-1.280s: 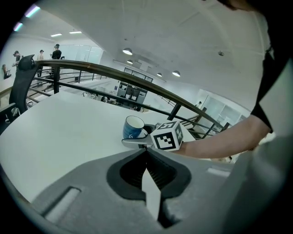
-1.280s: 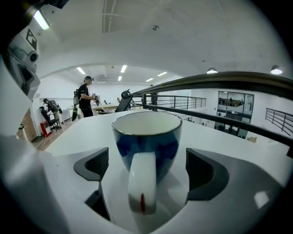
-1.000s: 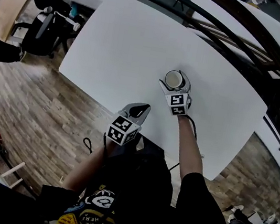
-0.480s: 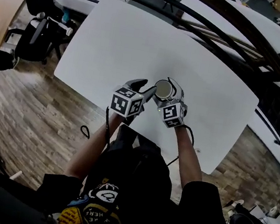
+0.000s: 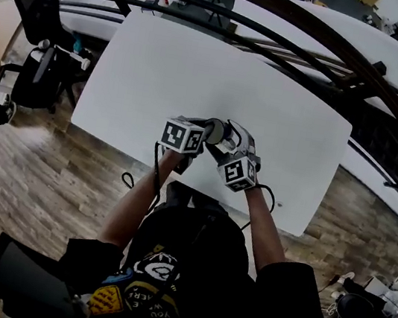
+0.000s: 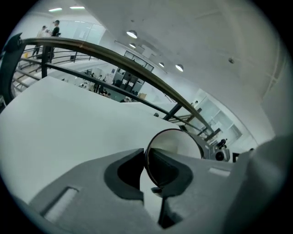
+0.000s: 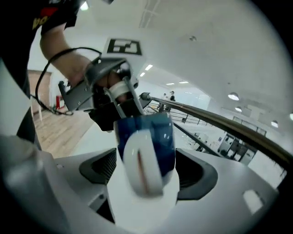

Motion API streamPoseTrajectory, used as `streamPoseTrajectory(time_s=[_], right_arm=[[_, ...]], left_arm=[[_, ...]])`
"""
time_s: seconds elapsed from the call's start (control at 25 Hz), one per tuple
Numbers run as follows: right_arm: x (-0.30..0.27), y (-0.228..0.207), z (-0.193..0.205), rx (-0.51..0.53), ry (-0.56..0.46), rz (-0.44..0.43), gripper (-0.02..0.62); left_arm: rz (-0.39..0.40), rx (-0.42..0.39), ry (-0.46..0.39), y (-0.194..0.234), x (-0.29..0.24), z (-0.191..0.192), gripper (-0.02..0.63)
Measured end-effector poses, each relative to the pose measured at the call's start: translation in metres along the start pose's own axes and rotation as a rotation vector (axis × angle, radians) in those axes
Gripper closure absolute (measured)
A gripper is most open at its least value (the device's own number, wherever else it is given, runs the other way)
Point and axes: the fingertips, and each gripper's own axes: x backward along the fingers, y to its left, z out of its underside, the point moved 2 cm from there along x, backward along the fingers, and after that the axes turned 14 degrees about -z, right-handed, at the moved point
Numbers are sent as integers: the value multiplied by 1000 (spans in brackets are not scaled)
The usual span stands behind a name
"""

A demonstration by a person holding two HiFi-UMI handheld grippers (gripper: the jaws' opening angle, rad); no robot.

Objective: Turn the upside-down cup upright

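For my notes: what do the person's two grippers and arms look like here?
Both the left gripper and right gripper are grey, each carrying a white cube with black square markers. The fingers have dark ribbed pads. A black cable trails from each. The person wears a black short-sleeved T-shirt with printed patches.

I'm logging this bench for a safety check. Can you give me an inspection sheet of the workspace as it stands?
Surface: white table, plain top.
Job's things: blue cup with a white handle, held up between both tools.
Clutter: nothing seen.
Tools: right tool is clamped on the cup's body. Left tool has just been closing its jaws and now pinches the cup's rim.
Cables: a black cable loops down from the left wrist, and another shows by the right wrist.
Surroundings: wood floor, office chair, curved dark railing beyond the table.
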Motion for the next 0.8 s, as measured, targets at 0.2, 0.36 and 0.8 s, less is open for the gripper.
streamPoseTrajectory(time_s=[0.2, 0.36, 0.8], right_arm=[[40, -1, 24, -915, -533, -245, 192], [50, -19, 27, -1568, -1078, -435, 195], [16, -20, -7, -1847, -1250, -685, 213]], left_arm=[[38, 123, -148, 24, 27, -24, 566], [8, 32, -198, 22, 39, -27, 566], [-29, -272, -311, -9, 30, -4, 563]])
